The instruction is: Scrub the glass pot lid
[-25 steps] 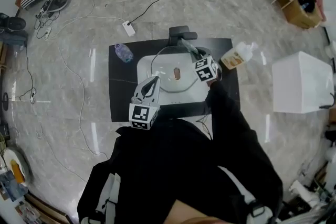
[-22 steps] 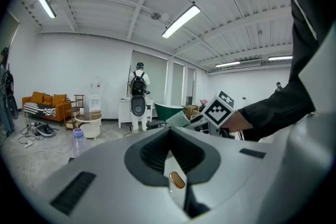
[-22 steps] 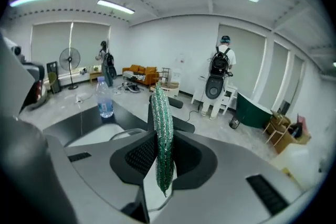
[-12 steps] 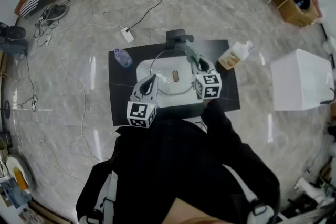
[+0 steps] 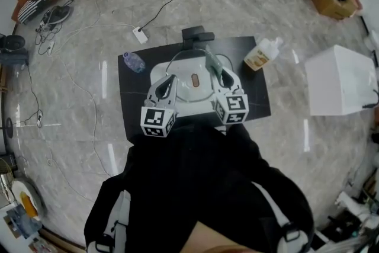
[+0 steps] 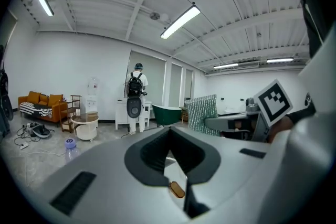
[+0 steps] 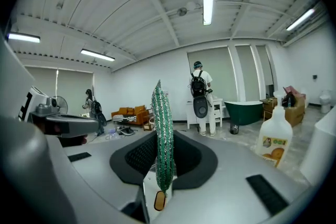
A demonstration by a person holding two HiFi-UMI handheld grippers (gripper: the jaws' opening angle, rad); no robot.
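Glass pot lid (image 5: 195,81) lies in the white basin (image 5: 155,73) on the worktop (image 5: 133,109), left tool (image 5: 170,81) pinched narrow on its left rim, right tool (image 5: 220,75) clamping the green scrubber (image 7: 163,139) just right of the knob.

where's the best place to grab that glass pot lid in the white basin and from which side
Probably the thin rim at its left edge, coming from the person's side with the jaws straddling the glass. The glass pot lid is wide and flat, and its brown knob sits mid-face, where the green sponge in the right gripper needs room. The left gripper grips there.
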